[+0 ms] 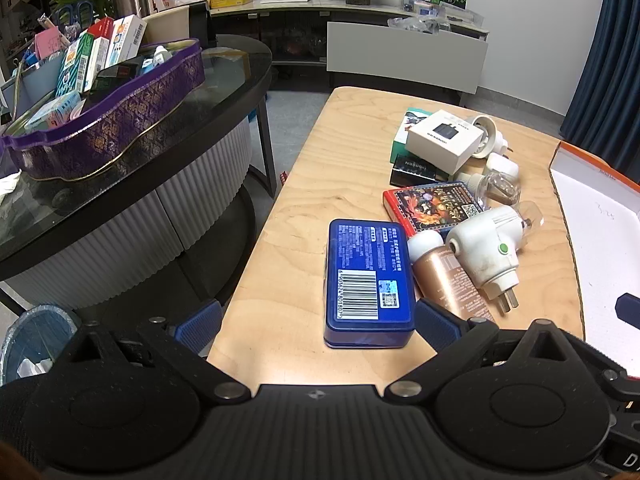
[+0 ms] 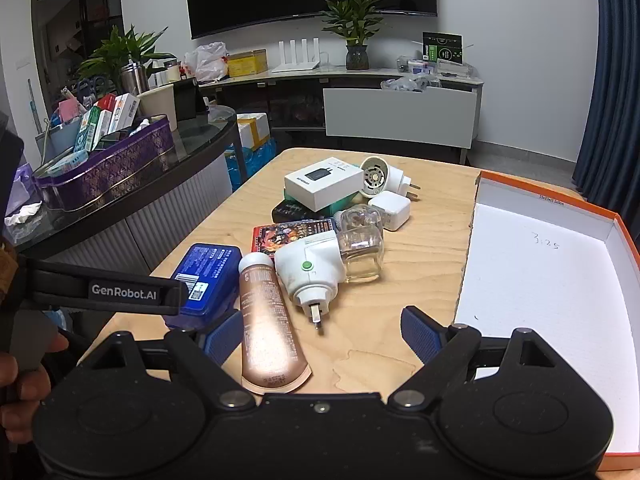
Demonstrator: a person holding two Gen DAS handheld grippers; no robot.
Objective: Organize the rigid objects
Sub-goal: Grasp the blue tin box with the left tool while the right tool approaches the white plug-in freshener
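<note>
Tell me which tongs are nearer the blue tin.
Left. The left tongs straddle the blue tin, open, pads apart from it. The right tongs hover open farther right, around the bronze tube.

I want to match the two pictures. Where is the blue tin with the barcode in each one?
Left wrist view: the blue tin lies low in the middle, between the open fingers of the left gripper.
Right wrist view: the blue tin sits low left, partly behind the strap.
Shared landmark: the copper tube lies right beside the tin in both.
</note>
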